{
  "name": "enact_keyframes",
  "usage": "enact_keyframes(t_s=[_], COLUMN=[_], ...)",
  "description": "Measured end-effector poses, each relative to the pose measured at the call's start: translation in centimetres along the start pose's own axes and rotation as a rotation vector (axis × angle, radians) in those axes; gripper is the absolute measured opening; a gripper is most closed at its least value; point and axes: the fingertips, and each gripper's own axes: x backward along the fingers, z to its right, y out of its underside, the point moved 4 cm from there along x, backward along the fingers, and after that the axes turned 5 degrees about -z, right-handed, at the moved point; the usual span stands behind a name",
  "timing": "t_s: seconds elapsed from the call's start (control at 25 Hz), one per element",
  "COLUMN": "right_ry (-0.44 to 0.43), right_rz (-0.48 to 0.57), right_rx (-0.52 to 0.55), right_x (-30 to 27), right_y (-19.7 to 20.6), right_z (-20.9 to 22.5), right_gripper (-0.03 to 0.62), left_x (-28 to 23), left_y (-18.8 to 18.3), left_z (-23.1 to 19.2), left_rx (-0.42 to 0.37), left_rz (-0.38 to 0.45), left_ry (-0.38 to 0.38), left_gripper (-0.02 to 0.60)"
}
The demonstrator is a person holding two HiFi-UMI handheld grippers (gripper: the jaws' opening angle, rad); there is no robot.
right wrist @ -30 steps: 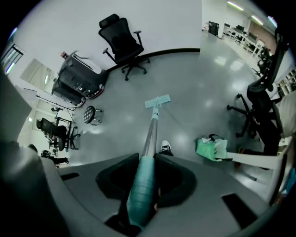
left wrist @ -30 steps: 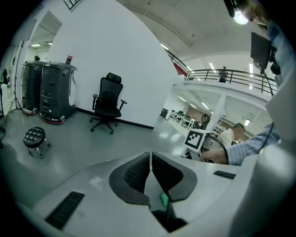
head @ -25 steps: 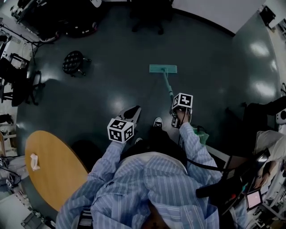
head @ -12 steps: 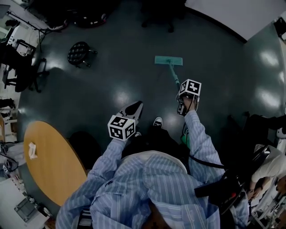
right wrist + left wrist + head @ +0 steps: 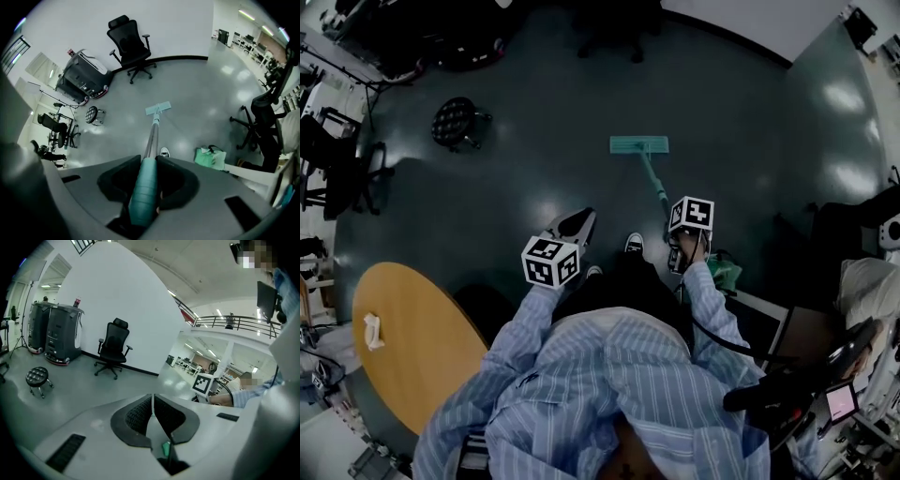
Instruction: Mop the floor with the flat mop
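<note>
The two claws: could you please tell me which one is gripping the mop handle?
The right claw, shut on the teal mop handle; the left claw is shut with nothing between its jaws.

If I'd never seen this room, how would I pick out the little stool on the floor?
Start at the round wooden table at the lower left of the head view and look up across the dark floor. The stool stands alone, well left of the flat mop's head. It is low, with a round black seat and no backrest, unlike the office chair.
</note>
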Motion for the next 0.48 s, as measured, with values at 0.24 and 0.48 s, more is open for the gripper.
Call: enact_keyframes(t_s=[0.24,0.48], right_ry=[0.009,0.013], right_rz=[-0.028,-0.048], right_rx=[-0.034,-0.032], right_x=[-0.1,0.5], right_y=[10.7,17.5], right_z=[-0.3,-1.2], right_gripper=[0.116,0.117], left_x=[3.5,5.5], left_y=[4.5,7.3], left_z=[0.6,0.5], left_rx=[-0.016,-0.008], left_rz=[-0.056,-0.088], left_ry=[0.057,0.085], left_gripper=[0.02,0.02])
